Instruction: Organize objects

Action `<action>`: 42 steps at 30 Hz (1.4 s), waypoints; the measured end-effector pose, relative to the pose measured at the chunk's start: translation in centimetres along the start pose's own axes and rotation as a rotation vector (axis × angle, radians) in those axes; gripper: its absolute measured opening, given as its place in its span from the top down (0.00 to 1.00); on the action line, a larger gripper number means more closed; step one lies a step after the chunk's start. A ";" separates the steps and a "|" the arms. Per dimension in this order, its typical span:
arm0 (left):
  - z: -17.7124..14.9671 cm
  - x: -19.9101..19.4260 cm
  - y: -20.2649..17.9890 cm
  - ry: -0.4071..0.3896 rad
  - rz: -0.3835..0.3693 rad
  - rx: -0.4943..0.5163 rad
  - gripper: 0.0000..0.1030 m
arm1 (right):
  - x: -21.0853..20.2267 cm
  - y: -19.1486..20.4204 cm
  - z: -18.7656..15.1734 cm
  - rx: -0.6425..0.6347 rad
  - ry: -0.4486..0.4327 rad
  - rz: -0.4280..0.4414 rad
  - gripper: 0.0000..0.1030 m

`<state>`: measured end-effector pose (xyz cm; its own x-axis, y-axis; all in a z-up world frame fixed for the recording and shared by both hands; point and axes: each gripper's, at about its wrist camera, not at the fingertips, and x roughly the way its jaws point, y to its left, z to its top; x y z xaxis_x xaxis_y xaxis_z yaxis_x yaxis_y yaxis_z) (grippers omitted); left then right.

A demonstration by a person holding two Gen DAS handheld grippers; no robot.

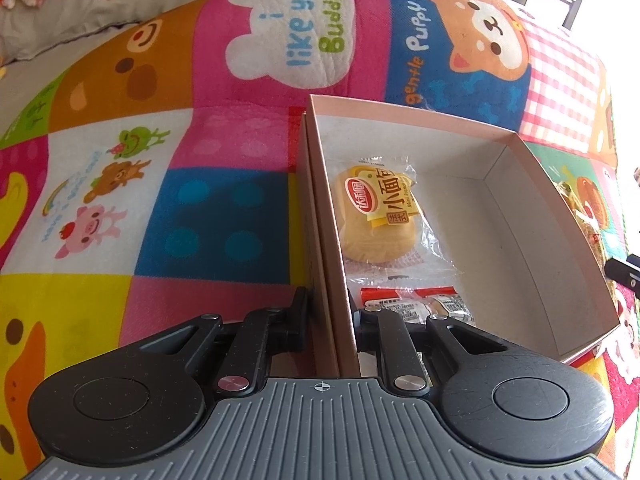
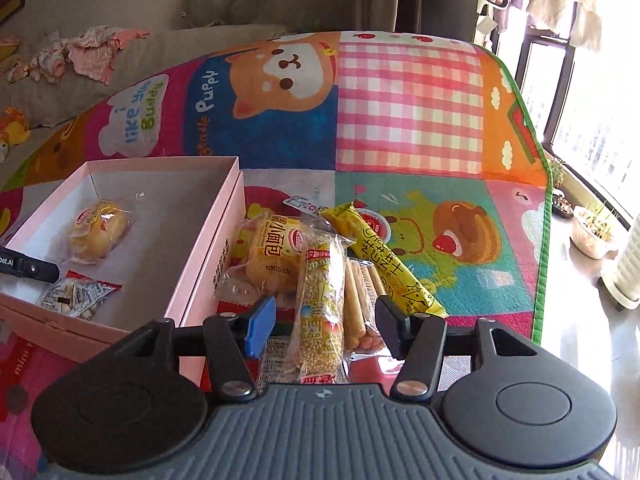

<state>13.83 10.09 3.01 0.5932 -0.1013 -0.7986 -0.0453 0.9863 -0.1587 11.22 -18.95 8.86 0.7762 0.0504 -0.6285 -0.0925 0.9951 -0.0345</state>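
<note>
Item: puffed-grain bar (image 2: pixel 322 304), btwn fingers of right gripper (image 2: pixel 325 326), jaws apart; light, crinkly, crushable, so pinch mid-length, gently; left gripper (image 1: pixel 329 320) clamps box (image 1: pixel 336 264) wall.

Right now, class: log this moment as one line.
left gripper: shut on box wall | right gripper: open over grain bar | box: two snacks

Both views are lit by daylight entering through the window (image 2: pixel 592 120) at three o'clock, where highlights are blown out. The play mat (image 2: pixel 408 92) is bowed by fisheye distortion toward the edges. Glare is seen on the bread wrapper (image 1: pixel 380 216); shadows are soft.
</note>
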 end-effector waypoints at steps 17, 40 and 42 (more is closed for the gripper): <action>-0.1 0.0 0.1 -0.002 -0.004 -0.007 0.83 | 8.8 -8.2 3.1 0.264 0.173 0.048 0.56; -0.2 0.1 0.2 -0.006 -0.011 -0.018 0.82 | -6.5 -5.0 -7.6 0.020 0.208 0.002 0.73; -0.3 0.1 0.2 -0.007 -0.011 -0.022 0.83 | -7.2 -4.3 -6.8 -0.008 0.157 -0.019 0.61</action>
<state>13.68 10.25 2.73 0.5992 -0.1112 -0.7929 -0.0560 0.9821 -0.1800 1.77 -24.18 8.22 0.6706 0.0174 -0.7416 -0.0846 0.9950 -0.0532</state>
